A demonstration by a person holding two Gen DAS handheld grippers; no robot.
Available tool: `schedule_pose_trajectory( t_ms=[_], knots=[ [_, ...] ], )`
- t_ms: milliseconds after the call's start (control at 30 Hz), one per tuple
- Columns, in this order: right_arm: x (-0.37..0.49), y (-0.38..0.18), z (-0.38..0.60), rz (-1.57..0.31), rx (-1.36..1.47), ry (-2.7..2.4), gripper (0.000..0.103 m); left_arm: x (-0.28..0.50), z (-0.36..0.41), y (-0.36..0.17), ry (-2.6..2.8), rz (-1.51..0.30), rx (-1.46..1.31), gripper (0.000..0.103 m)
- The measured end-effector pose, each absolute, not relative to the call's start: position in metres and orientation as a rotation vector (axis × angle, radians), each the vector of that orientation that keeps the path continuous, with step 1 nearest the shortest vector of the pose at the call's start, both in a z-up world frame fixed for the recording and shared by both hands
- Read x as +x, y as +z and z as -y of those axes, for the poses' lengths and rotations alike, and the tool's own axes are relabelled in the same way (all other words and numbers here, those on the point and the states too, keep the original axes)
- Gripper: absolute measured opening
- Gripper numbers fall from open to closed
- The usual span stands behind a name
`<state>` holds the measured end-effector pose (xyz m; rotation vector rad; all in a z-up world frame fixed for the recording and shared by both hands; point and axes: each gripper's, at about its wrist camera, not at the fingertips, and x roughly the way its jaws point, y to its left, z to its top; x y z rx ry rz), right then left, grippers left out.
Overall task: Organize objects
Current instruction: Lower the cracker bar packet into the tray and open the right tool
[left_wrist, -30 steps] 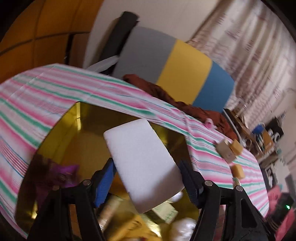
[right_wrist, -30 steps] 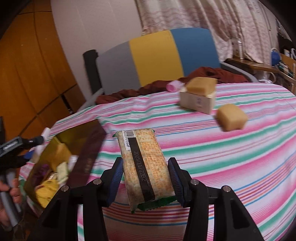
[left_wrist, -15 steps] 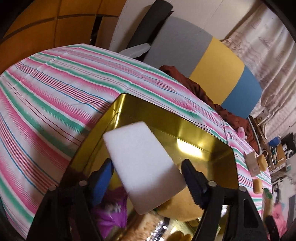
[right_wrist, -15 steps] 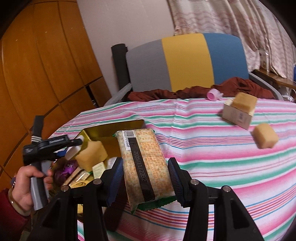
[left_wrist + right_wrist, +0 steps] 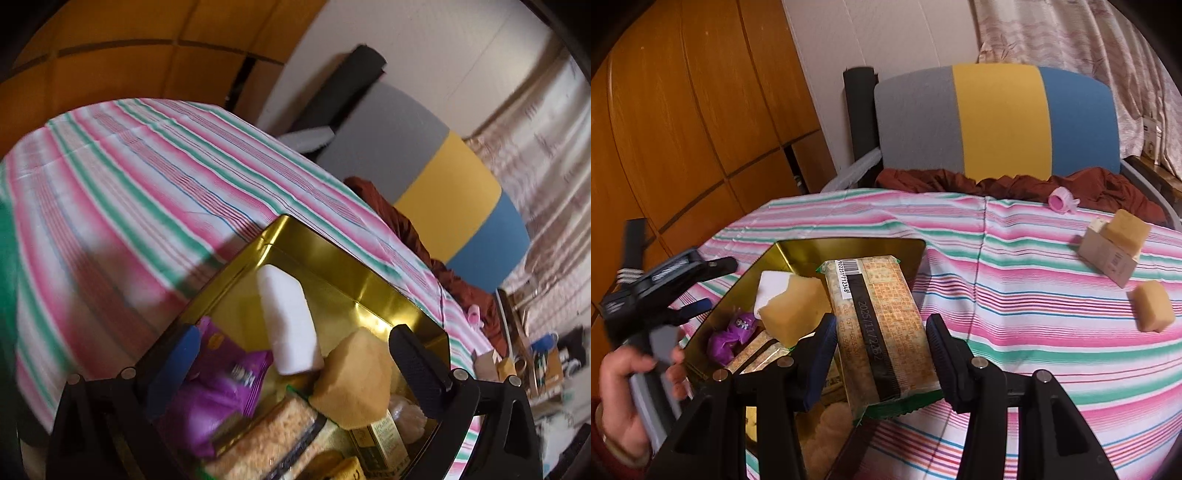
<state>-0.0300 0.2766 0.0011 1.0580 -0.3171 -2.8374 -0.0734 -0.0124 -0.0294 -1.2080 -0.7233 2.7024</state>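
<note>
Warm, dim indoor light in both views; the left wrist view is smeared by motion blur, worst on the striped cloth (image 5: 122,206) and curtain (image 5: 546,155); the right wrist view is sharper; glare glints off the gold tin (image 5: 364,286); fisheye bending and black vignette ring the edges.

I see a gold tin (image 5: 849,247) on my counter's cloth (image 5: 1015,295), striped pink, green, white and blue. Inside lie a white block (image 5: 291,325), a tan sponge (image 5: 351,384) and a purple wrapper (image 5: 218,391). At twelve o'clock, a chair back (image 5: 997,122) shows grey, yellow and blue panels.
</note>
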Motion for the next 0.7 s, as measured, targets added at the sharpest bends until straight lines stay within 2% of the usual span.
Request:
schedule_pose_trajectory(
  t_ms=[533,700],
  knots=[
    [-0.123,-0.026,-0.245,-0.001,1.247,-2.751,0.05,-0.044,0.005,-0.014,2.678,0.774,-1.187,0.103],
    [-0.14,-0.036,-0.242,-0.007,1.317,-2.712,0.05,-0.046,-0.001,-0.018,2.653,0.77,-1.213,0.103]
  ],
)
